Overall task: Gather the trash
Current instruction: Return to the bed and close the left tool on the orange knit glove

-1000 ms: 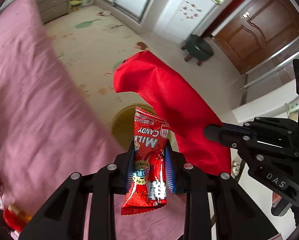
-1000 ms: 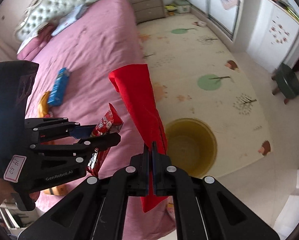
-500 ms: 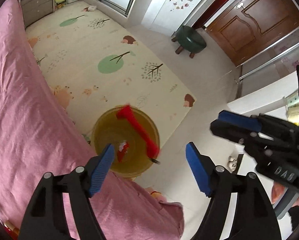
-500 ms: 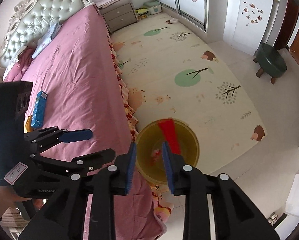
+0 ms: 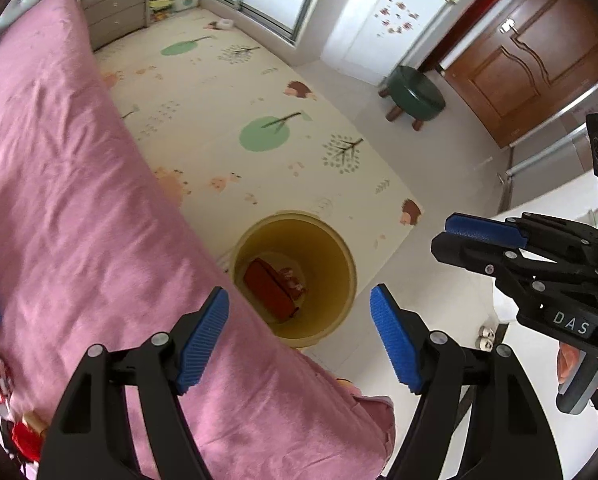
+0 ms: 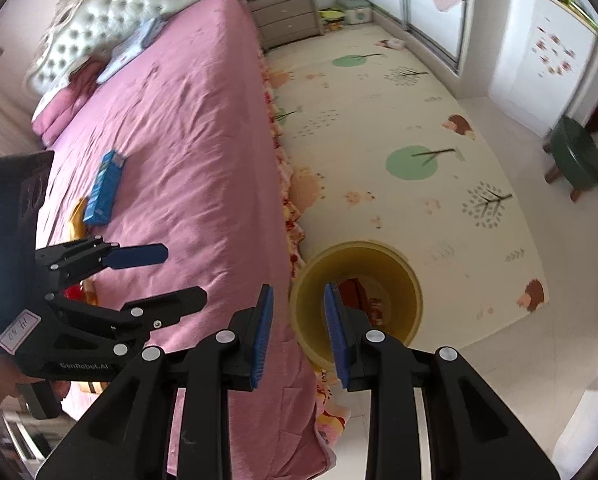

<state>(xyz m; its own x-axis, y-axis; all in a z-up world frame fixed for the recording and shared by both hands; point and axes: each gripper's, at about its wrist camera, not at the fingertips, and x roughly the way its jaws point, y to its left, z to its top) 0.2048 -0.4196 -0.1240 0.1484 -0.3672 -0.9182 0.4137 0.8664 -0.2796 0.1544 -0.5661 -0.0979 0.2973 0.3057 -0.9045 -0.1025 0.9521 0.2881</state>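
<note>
A yellow trash bin (image 5: pixel 341 256) stands on the floor at the bed's edge; it also shows in the right wrist view (image 6: pixel 403 280). A red bag (image 5: pixel 271 290) and a red candy wrapper (image 5: pixel 293 280) lie at its bottom. My left gripper (image 5: pixel 299 326) is open and empty, high above the bin. My right gripper (image 6: pixel 297 322) is open and empty, also above the bin's near rim. A blue box (image 6: pixel 105 188) and a yellow wrapper (image 6: pixel 75 218) lie on the pink bed (image 6: pixel 179 140). Red wrappers (image 5: pixel 25 438) lie on the bed at the lower left.
The bin stands on a cream play mat (image 5: pixel 227 120) with tree prints. A green stool (image 5: pixel 415 94) stands near a brown door (image 5: pixel 531 52). A grey nightstand (image 6: pixel 287 20) stands beside the tufted headboard (image 6: pixel 111 20). White wardrobes (image 6: pixel 539 56) line the far wall.
One second ago my left gripper held the candy wrapper and my right held the red bag. Both opened and the two items fell into the bin, where they now lie.
</note>
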